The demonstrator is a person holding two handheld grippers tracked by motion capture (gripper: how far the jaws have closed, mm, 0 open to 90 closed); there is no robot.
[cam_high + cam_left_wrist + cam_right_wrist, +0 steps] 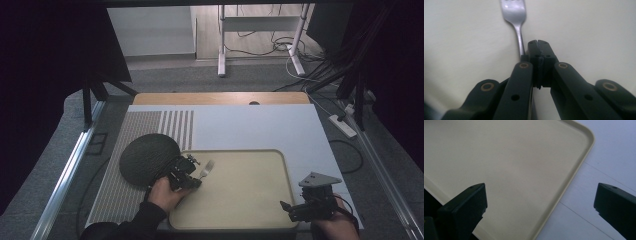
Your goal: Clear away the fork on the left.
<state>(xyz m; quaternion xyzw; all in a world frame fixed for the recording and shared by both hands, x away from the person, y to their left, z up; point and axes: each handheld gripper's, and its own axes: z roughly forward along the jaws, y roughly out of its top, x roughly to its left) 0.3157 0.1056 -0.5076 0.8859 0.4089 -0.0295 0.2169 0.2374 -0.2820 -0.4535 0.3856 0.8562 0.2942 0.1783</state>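
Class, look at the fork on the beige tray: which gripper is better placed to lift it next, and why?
Left. The left gripper sits closed right at the fork handle on the tray, apparently pinching it. The right gripper hovers with fingers wide apart at the tray's near right corner, far from the fork.

We're looking at a recording lab or test studio here, not a home. Dark curtains (45, 65) hang at nine and three o'clock around the worktop (250, 122). At twelve o'clock a white metal stand (260, 35) rises from grey carpet, with loose cables (300, 60) running across the floor. A power strip (342, 126) lies at two o'clock, and aluminium rails (67, 175) flank the worktop on both sides.
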